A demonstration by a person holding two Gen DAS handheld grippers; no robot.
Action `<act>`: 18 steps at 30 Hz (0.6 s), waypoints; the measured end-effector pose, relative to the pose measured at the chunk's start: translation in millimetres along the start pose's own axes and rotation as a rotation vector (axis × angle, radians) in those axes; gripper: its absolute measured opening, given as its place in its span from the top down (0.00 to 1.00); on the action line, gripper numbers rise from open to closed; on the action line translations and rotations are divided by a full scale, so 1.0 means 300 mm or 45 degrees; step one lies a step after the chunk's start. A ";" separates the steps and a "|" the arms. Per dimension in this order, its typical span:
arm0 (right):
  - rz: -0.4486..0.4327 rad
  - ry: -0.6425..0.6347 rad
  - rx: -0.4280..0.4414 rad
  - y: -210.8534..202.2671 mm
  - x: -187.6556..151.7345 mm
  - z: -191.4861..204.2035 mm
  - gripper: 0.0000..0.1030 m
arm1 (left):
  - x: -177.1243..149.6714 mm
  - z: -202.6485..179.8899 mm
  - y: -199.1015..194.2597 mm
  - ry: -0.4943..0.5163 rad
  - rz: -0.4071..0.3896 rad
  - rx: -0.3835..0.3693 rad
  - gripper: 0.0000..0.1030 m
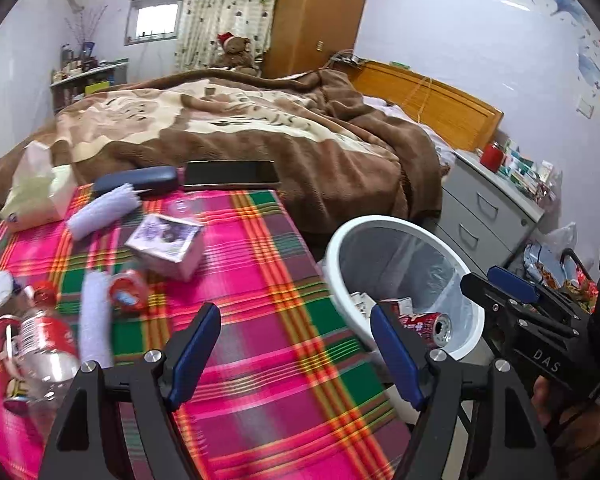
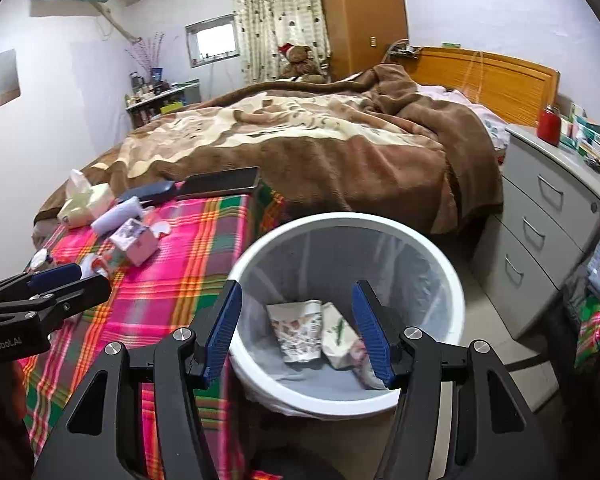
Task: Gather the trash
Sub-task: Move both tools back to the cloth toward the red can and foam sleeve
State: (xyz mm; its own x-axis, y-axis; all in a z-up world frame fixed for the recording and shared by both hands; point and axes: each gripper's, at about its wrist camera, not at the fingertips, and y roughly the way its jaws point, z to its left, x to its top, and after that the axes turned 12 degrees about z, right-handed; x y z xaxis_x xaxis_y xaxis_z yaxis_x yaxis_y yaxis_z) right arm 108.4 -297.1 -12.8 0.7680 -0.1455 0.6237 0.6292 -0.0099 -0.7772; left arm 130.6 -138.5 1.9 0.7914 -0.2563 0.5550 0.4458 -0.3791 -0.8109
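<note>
My left gripper (image 1: 296,344) hovers open over the pink plaid cloth (image 1: 268,280), nothing between its blue pads. Left of it lie a clear bottle with a red label (image 1: 40,336), a red-and-white wrapper (image 1: 128,292), a small purple carton (image 1: 168,248) and two white rolls (image 1: 94,312). A white lined bin (image 2: 340,220) stands beside the table. Inside it are crumpled cartons (image 2: 300,332) and a red can (image 1: 428,326). My right gripper (image 2: 298,320) is open and empty above the bin's mouth. It also shows at the right edge of the left wrist view.
At the cloth's far end sit a tissue pack (image 1: 36,192), a dark glasses case (image 1: 136,182) and a black tablet (image 1: 230,174). Behind is a bed with a brown blanket (image 1: 260,128). A grey drawer unit (image 2: 548,220) stands right of the bin.
</note>
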 end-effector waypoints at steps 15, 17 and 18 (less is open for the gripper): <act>0.016 -0.129 0.116 0.030 0.000 0.201 0.43 | -0.112 0.281 -0.174 -0.182 -0.110 0.133 0.25; 0.021 -0.143 0.139 0.039 0.002 0.228 0.43 | -0.129 0.320 -0.193 -0.212 -0.118 0.175 0.25; 0.025 -0.149 0.152 0.042 0.003 0.240 0.43 | -0.140 0.342 -0.204 -0.226 -0.124 0.190 0.25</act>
State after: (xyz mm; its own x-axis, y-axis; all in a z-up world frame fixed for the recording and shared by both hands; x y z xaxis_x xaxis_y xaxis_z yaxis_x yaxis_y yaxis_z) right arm 125.6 -226.2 -16.1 0.7844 -0.0281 0.6196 0.6185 0.1104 -0.7780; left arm 112.9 -13.3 9.0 0.7970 -0.0598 0.6010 0.5697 -0.2559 -0.7810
